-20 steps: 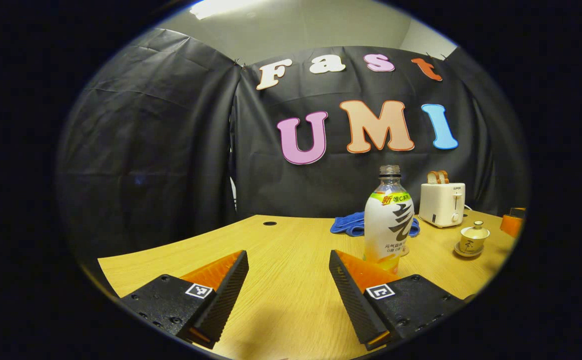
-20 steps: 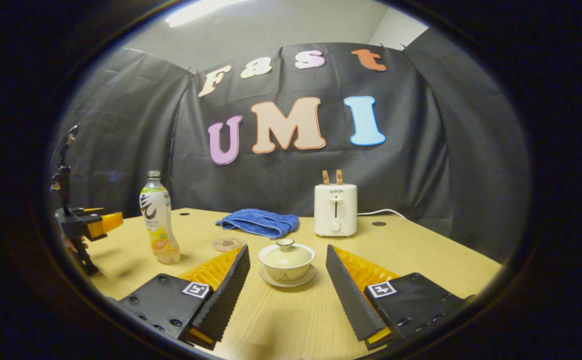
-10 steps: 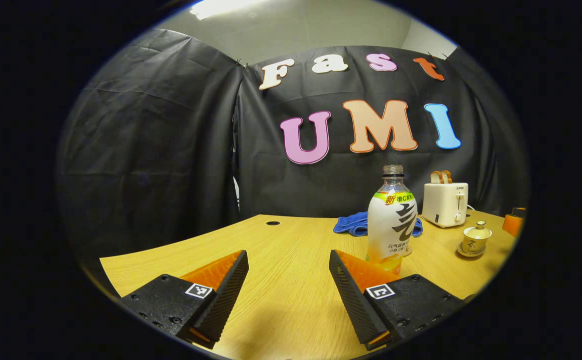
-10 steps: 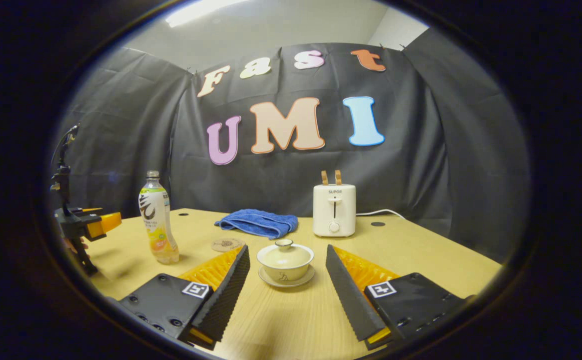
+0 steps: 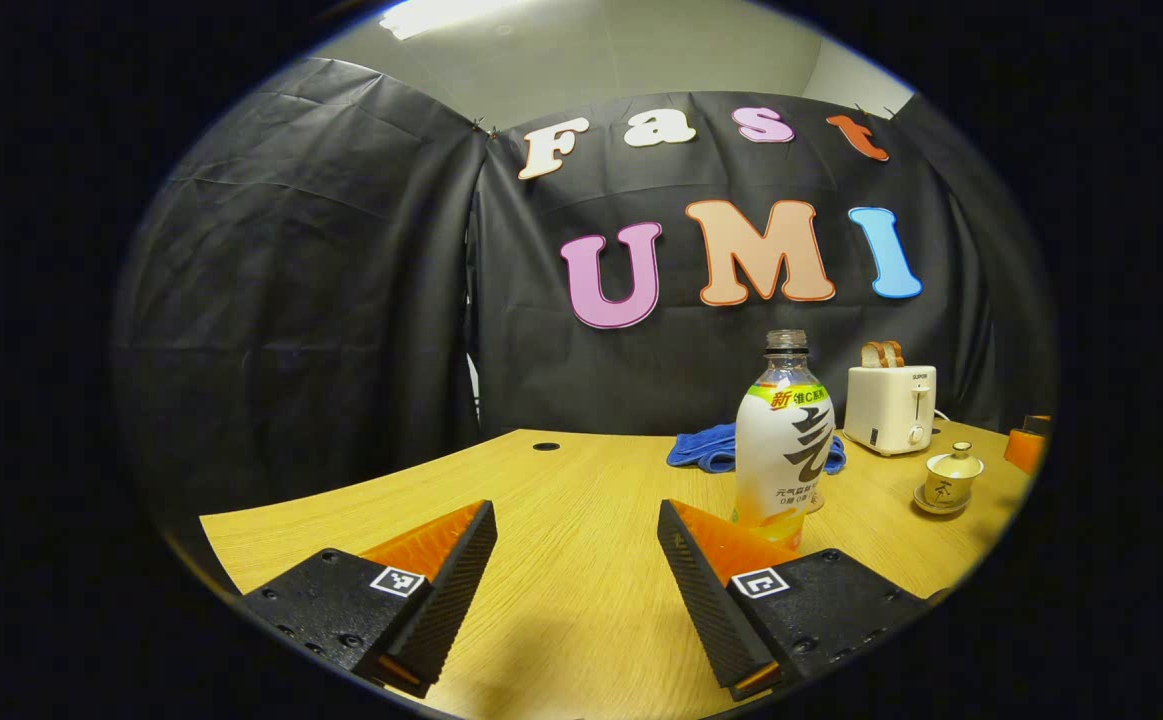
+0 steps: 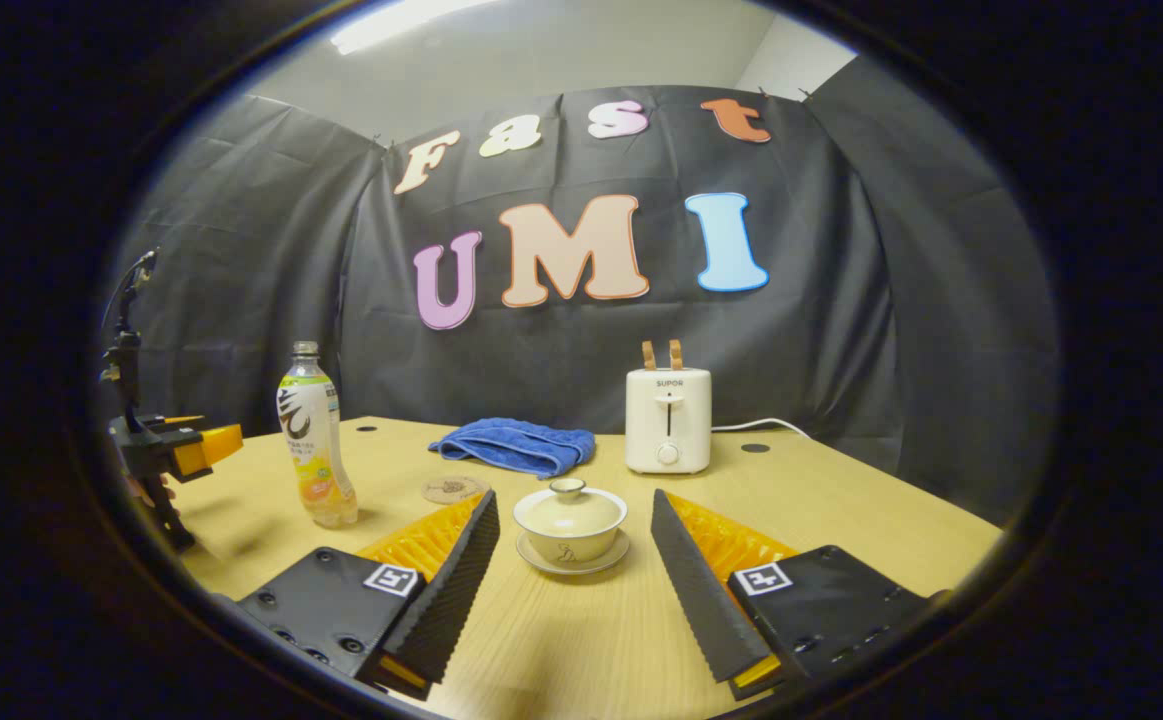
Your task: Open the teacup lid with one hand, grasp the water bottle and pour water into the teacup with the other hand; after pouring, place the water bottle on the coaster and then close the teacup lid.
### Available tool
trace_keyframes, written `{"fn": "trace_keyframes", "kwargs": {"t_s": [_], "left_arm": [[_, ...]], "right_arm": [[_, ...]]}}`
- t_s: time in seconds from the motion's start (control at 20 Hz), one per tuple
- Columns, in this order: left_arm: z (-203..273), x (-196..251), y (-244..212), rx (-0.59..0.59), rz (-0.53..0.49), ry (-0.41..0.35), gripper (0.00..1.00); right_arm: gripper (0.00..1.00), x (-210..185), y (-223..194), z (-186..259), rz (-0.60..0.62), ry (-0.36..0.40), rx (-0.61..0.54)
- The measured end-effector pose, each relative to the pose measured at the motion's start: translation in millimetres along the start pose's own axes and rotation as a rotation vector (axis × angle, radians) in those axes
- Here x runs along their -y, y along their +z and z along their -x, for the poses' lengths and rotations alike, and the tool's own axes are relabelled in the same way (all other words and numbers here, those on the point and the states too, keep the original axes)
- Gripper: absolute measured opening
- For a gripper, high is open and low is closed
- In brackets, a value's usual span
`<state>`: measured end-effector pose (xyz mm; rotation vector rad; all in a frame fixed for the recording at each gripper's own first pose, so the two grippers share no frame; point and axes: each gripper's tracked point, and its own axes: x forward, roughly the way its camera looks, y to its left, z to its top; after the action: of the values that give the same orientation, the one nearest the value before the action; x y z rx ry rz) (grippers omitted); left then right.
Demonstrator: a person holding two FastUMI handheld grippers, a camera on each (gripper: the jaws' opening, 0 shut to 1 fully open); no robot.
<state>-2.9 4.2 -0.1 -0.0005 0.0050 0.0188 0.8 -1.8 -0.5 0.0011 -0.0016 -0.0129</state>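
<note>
The water bottle point(image 5: 782, 440) stands upright on the wooden table, uncapped, with a white label and yellow liquid at the bottom. My left gripper point(image 5: 577, 520) is open, and the bottle is just beyond its right finger. In the right gripper view the bottle point(image 6: 314, 452) stands at the left. The cream teacup point(image 6: 570, 520) sits on its saucer with the lid on, straight ahead of my open right gripper point(image 6: 573, 510), a little beyond the fingertips. A round brown coaster point(image 6: 454, 489) lies between bottle and cup. The teacup point(image 5: 952, 476) also appears far right in the left gripper view.
A white toaster point(image 6: 668, 419) with bread slices stands at the back of the table, its cord trailing right. A folded blue cloth point(image 6: 515, 445) lies left of it. The left gripper point(image 6: 166, 450) and a hand appear at the far left edge of the right gripper view.
The left gripper view has shifted slightly, so the bottle sits a touch farther right than a second ago. The right gripper has hardly moved. Both grippers stay open.
</note>
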Motion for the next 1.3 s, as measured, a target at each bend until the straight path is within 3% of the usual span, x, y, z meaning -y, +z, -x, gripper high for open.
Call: {"fn": "trace_keyframes", "kwargs": {"t_s": [0.4,1.05,1.3], "left_arm": [[0,0,0,0.0,0.0,0.0,0.95],[0,1,0,0.001,0.001,-0.001,0.95],[0,1,0,0.001,0.001,-0.002,0.95]], "right_arm": [[1.0,-8,-1,-10,-0.001,0.029,-0.004],[1.0,-16,-16,-82,0.003,0.048,-0.102],[0.92,-18,-27,-100,0.012,0.058,-0.175]]}}
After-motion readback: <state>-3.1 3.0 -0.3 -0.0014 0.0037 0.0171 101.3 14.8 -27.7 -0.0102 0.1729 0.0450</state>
